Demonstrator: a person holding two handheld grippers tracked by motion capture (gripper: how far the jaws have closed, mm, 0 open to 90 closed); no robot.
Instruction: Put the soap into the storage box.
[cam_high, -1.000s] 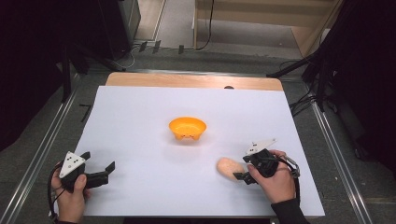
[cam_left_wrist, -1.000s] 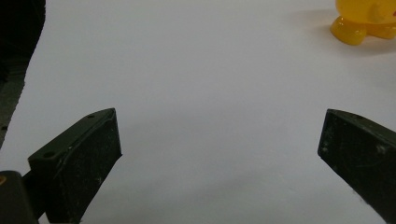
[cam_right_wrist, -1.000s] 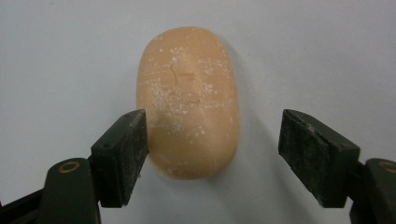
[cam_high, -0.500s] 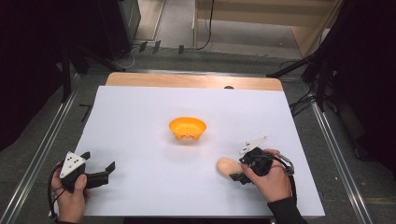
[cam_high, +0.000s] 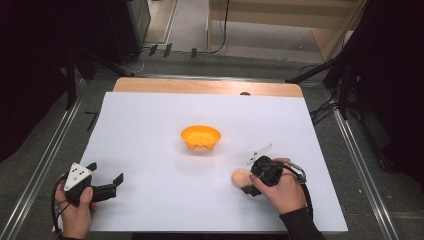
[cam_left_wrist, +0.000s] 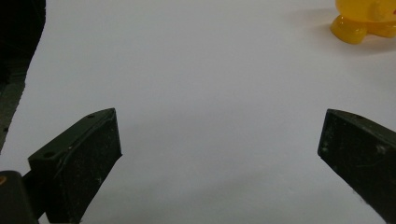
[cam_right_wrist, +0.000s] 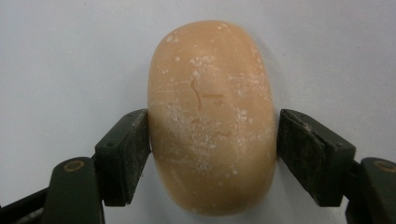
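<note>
A tan oval piece (cam_high: 239, 176), smooth with pale powdery specks, lies on the white table sheet (cam_high: 150, 125) at the front right. My right gripper (cam_high: 246, 183) points left at it. In the right gripper view the piece (cam_right_wrist: 210, 84) sits between the two black jaws of my right gripper (cam_right_wrist: 214, 149). The jaws have just been closing, and both pads (cam_right_wrist: 126, 154) now rest against its sides. An orange bowl (cam_high: 200, 136) stands mid-table, and its footed base (cam_left_wrist: 362, 23) shows far off in the left gripper view. My left gripper (cam_high: 106, 171) (cam_left_wrist: 219, 154) stays wide open over bare sheet at the front left.
A wooden table edge (cam_high: 200, 86) runs along the back of the sheet. Metal rails (cam_high: 55, 150) flank both sides, with dark stands and cables on the floor beyond.
My right hand has slid a little to the left, bringing its jaws further along the tan piece. The left hand and the bowl have stayed put.
</note>
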